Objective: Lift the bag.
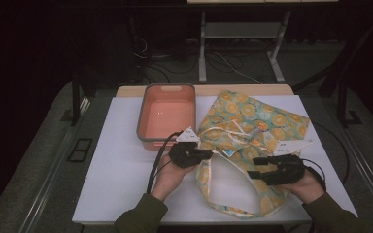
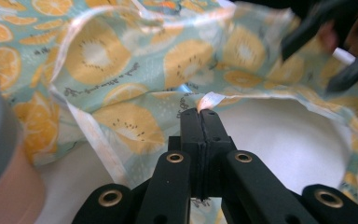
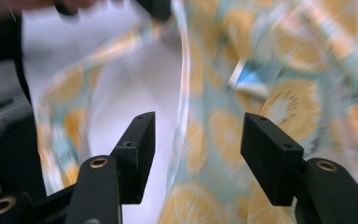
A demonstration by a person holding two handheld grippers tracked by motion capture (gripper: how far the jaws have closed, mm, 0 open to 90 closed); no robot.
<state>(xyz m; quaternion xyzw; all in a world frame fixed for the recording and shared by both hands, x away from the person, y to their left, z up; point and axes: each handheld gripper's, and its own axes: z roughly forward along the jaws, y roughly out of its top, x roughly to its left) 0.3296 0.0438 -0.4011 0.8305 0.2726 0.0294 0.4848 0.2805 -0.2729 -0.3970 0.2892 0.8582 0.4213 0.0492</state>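
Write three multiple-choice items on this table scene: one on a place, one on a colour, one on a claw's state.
1. Where does the tub stand relative to the printed cloth bag?
A. to its left in the high view
B. on top of it
C. to its right in the high view

2. What colour is the inside of the tub?
A. blue
B. salmon pink
C. black

3. How do the jaws of the left claw stand?
A. wide apart over bare table
B. closed on the bag's white-trimmed edge
C. closed on the tub's rim

Answers:
1. A, since the high view shows the tub left of the bag, beside it on the white table.
2. B, since its floor and walls look salmon pink inside a grey rim.
3. B, since the left gripper view shows the jaws meeting with the trim at their tips.
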